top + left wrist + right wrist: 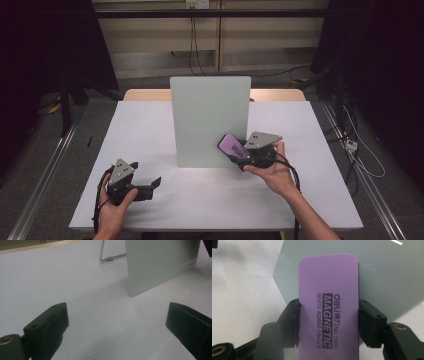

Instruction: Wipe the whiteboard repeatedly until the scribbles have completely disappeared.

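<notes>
while the left gripper (150, 187) rests on the white table (150, 130) at about eight o'clock, its jaws gaping wide on nothing, the small whiteboard (210, 120) stands upright at the centre. at four o'clock the right gripper (235, 154) has its jaws clamped on the sides of the purple eraser (231, 145), just before the board's lower right corner. to wipe well, i'd judge it should lay the eraser flat on the board, press lightly, and not tip the stand.
</notes>
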`<state>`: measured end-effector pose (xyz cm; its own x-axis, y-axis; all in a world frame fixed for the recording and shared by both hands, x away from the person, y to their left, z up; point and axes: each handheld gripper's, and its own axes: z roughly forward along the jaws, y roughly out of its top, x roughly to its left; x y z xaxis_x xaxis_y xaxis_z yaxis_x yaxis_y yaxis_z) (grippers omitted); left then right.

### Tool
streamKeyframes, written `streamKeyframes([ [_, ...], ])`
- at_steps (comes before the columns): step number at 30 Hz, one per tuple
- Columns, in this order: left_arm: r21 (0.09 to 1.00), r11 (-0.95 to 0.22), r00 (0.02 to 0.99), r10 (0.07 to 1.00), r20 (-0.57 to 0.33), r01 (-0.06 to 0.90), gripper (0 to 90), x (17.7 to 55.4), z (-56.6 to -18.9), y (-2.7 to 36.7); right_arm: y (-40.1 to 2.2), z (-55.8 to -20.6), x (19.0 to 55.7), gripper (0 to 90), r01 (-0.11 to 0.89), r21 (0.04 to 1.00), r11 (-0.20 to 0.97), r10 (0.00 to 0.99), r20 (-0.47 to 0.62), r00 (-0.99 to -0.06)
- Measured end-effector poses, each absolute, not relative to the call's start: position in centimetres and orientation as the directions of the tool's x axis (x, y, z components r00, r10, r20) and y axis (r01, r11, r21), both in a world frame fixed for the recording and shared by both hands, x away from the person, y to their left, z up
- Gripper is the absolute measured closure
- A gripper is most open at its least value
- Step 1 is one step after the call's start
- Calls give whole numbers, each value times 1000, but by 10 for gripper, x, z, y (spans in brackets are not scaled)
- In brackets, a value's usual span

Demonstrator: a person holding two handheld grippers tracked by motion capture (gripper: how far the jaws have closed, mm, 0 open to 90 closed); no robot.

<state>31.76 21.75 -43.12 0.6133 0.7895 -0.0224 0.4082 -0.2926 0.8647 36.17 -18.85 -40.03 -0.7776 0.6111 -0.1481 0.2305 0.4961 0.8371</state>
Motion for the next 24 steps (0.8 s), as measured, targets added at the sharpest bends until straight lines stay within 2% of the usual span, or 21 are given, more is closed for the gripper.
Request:
streamKeyframes([
  [8, 863, -295, 616, 787, -23, 409, 44, 318, -432, 216, -194, -418, 356, 415, 243, 839, 487, 605, -124, -786],
  [24, 860, -297, 620, 784, -28, 414, 44, 321, -433, 215, -156, -426, 365, 415, 205, 824, 528, 514, -118, -850],
])
